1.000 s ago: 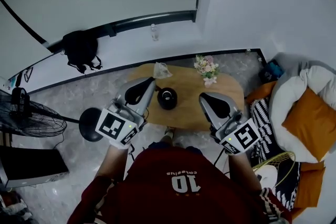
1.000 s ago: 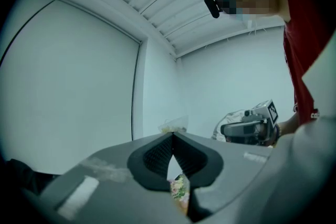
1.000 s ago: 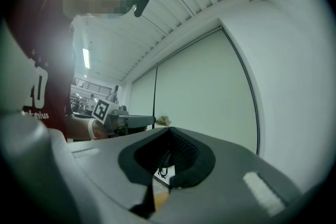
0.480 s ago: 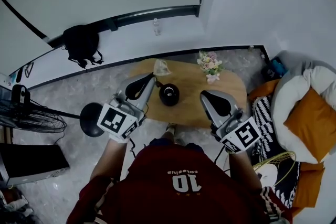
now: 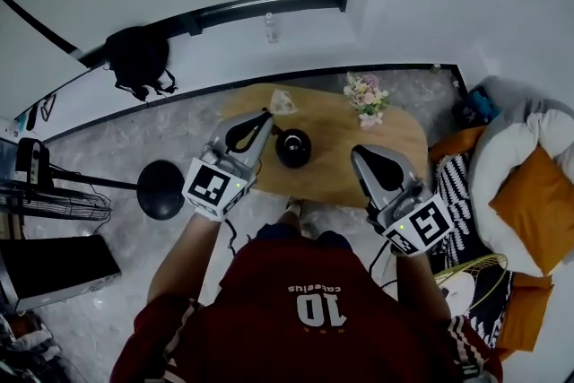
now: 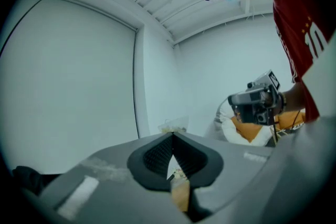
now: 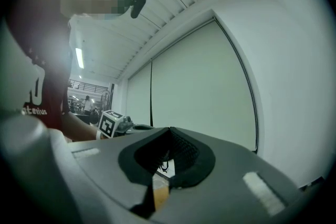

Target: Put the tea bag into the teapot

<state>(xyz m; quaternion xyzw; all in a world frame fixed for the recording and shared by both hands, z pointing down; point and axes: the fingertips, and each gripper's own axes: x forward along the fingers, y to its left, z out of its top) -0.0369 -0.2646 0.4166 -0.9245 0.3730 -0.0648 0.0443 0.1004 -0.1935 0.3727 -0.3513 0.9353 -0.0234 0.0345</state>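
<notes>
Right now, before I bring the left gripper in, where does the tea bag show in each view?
Head view: tea bag at the wooden table's far edge, beyond the teapot.
Left gripper view: centre, just above the left gripper's shut tips.
Right gripper view: not in it.
Shared landmark: the table, seemingly the tan strip under the jaws in both gripper views.

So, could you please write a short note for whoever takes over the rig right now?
The left hand-held gripper is shut and empty, its tips close to the tea bag.
The right hand-held gripper is shut and empty, above the table to the right of the teapot.
The tea bag lies at the far side of the wooden table; the teapot stands mid-table.
Done: nothing yet.
Left: grasp the tea bag and put it into the teapot.
</notes>
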